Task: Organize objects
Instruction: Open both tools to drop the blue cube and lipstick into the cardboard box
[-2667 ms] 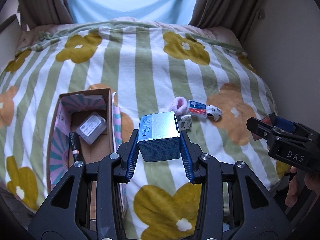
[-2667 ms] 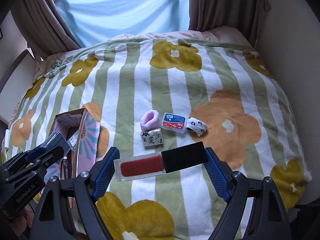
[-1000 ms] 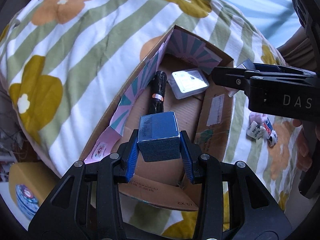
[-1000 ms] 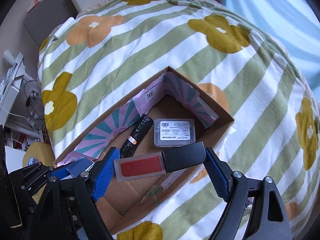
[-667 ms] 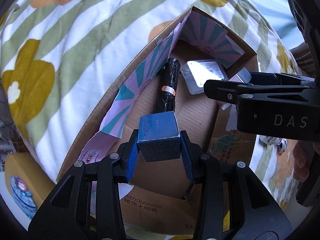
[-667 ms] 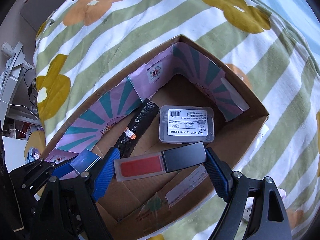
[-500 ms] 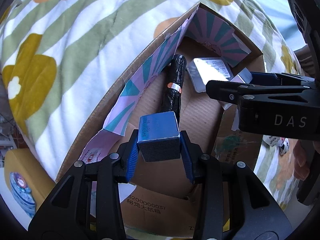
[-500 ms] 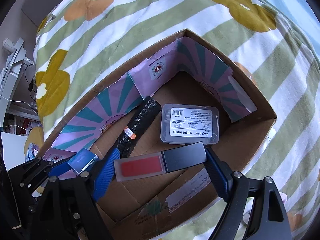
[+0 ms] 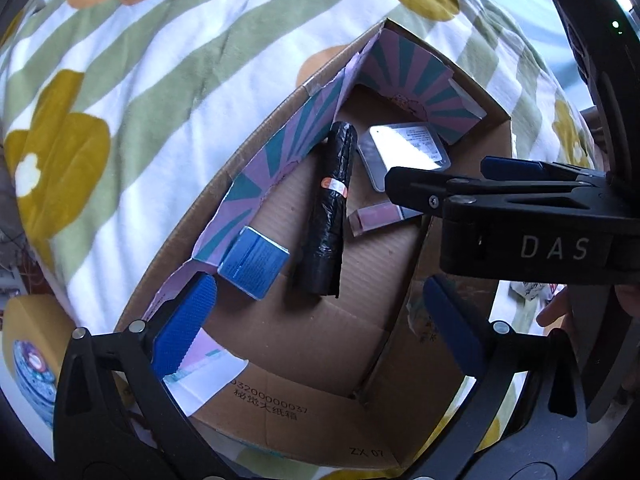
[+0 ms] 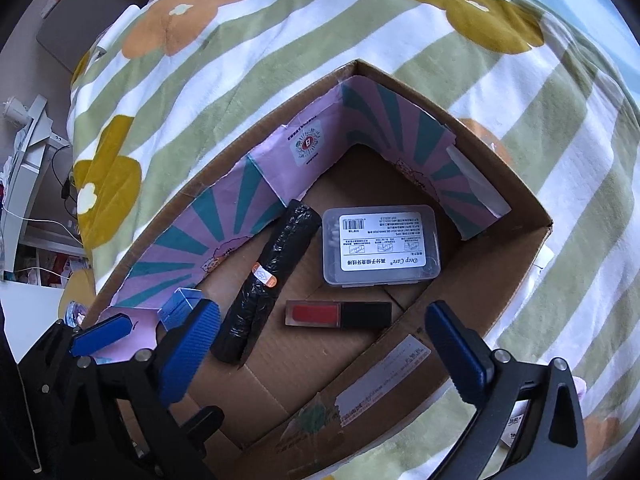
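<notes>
A cardboard box [image 9: 280,412] [image 10: 516,196] with a pink and teal lining lies on the flowered blanket. Inside lie a small blue box [image 9: 253,263] [image 10: 178,307] by the left wall, a black roll [image 9: 330,216] [image 10: 268,284], a clear plastic case [image 9: 404,152] [image 10: 380,244] and a red lip gloss tube with a black cap [image 10: 338,314] [image 9: 374,220]. My left gripper [image 9: 320,332] is open and empty just above the blue box. My right gripper [image 10: 326,344] is open and empty just above the lip gloss tube.
The green-striped blanket [image 10: 280,40] with yellow and orange flowers surrounds the box. The bed edge drops off to the left, with furniture and cables [image 10: 28,184] on the floor. Small items [image 9: 532,290] lie on the blanket beyond the box's right wall.
Both grippers have opened. The blue box has dropped from the left gripper onto the box floor by the left wall. The lip gloss tube has dropped from the right gripper beside the black roll.
</notes>
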